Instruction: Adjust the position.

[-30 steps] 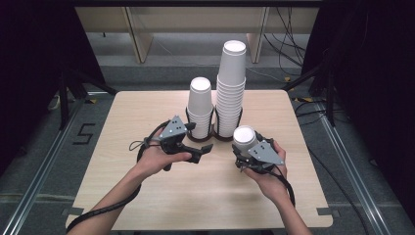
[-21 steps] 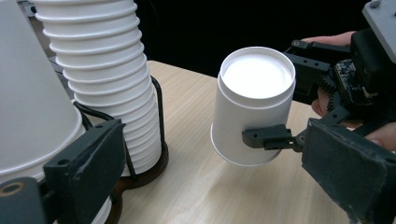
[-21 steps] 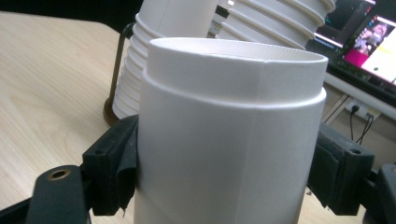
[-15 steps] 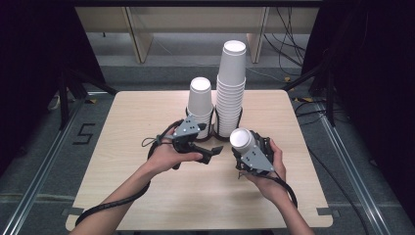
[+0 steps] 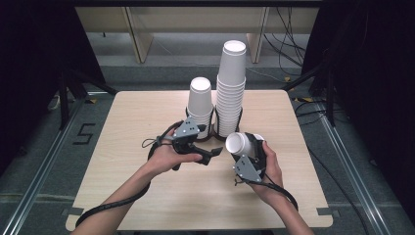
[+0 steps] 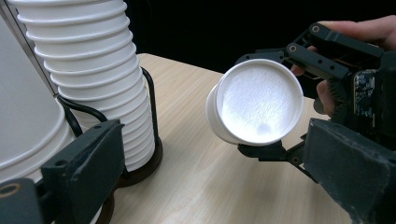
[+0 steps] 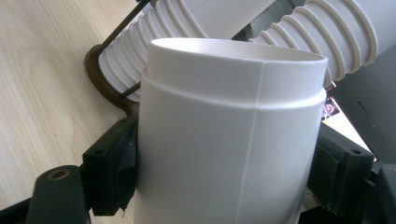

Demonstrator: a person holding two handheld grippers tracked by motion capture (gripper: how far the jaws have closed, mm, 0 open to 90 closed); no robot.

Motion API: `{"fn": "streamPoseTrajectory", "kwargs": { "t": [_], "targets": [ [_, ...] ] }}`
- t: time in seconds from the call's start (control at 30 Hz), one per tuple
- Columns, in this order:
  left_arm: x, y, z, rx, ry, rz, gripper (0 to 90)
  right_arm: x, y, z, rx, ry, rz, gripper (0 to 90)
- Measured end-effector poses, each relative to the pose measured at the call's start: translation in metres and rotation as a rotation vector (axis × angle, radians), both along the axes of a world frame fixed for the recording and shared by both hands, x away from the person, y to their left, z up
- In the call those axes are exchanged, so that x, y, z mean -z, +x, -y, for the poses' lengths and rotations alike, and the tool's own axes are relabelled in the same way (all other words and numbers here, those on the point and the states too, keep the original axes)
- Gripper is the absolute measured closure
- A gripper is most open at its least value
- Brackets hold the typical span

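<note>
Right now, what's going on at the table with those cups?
A person works two hand-held grippers over a wooden table. The right gripper is clamped on a white paper cup, tipped so its bottom faces the left gripper, whose jaws stand open with nothing between them and have just been opening. Behind them stand a short cup stack and a tall cup stack, each in a dark wire holder.

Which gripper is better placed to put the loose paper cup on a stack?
Right, probably. The right gripper already clamps the paper cup beside the taller stack. The left gripper has open, empty jaws.
</note>
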State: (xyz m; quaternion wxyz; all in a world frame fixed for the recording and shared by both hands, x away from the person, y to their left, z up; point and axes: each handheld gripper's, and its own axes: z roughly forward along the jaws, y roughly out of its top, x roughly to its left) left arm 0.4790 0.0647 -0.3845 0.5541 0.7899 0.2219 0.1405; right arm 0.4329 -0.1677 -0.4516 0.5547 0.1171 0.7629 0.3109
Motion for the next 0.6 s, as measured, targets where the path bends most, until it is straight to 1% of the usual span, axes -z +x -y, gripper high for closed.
{"fn": "streamPoseTrajectory", "kwargs": {
  "t": [0.03, 0.07, 0.1, 0.13, 0.17, 0.2, 0.23, 0.27, 0.33, 0.37, 0.43, 0.47, 0.5, 0.57, 0.6],
  "targets": [
    [0.000, 0.000, 0.000, 0.001, 0.000, -0.001, 5.0, -0.001, 0.001, 0.000, -0.006, -0.019, 0.008, 21.1],
    [0.000, 0.001, 0.001, 0.002, 0.000, -0.003, 5.0, 0.000, 0.000, 0.000, -0.009, -0.025, 0.009, 21.1],
    [0.000, 0.001, 0.001, 0.003, -0.002, -0.005, 5.0, 0.001, 0.000, -0.001, -0.003, -0.015, -0.003, 21.0],
    [0.000, 0.002, 0.002, 0.012, -0.011, -0.005, 5.0, 0.000, 0.000, -0.001, -0.011, -0.037, 0.011, 21.1],
    [-0.001, 0.002, 0.002, 0.004, 0.001, -0.008, 5.0, 0.001, 0.000, -0.001, -0.011, -0.042, 0.016, 21.1],
    [-0.001, 0.002, 0.002, 0.005, -0.003, -0.012, 5.0, 0.002, -0.001, -0.002, -0.006, -0.046, 0.015, 21.0],
    [-0.001, 0.002, 0.003, 0.006, -0.006, -0.017, 5.0, 0.002, 0.000, -0.002, -0.011, -0.067, 0.026, 21.1],
    [-0.001, 0.002, 0.004, 0.008, -0.006, -0.021, 5.0, 0.004, -0.001, -0.003, -0.009, -0.070, 0.023, 21.1],
    [0.000, 0.002, 0.006, 0.013, -0.001, -0.022, 5.0, 0.005, -0.002, -0.004, -0.008, -0.101, 0.037, 21.1],
    [0.000, 0.002, 0.007, 0.018, -0.001, -0.024, 5.0, 0.006, -0.002, -0.005, -0.012, -0.120, 0.045, 21.1],
    [0.002, 0.002, 0.009, 0.023, 0.005, -0.029, 5.0, 0.006, -0.002, -0.006, -0.027, -0.168, 0.075, 21.1],
    [0.002, 0.002, 0.010, 0.027, 0.007, -0.033, 5.0, 0.007, -0.003, -0.008, -0.025, -0.189, 0.081, 21.1],
    [0.003, 0.002, 0.011, 0.029, 0.009, -0.034, 5.0, 0.006, -0.003, -0.008, -0.033, -0.226, 0.103, 21.1],
    [0.004, 0.002, 0.013, 0.035, 0.013, -0.039, 5.0, 0.005, -0.002, -0.010, -0.040, -0.274, 0.136, 21.1],
    [0.004, 0.002, 0.014, 0.035, 0.015, -0.040, 5.0, 0.005, -0.002, -0.010, -0.043, -0.285, 0.138, 21.1]
  ]
}}
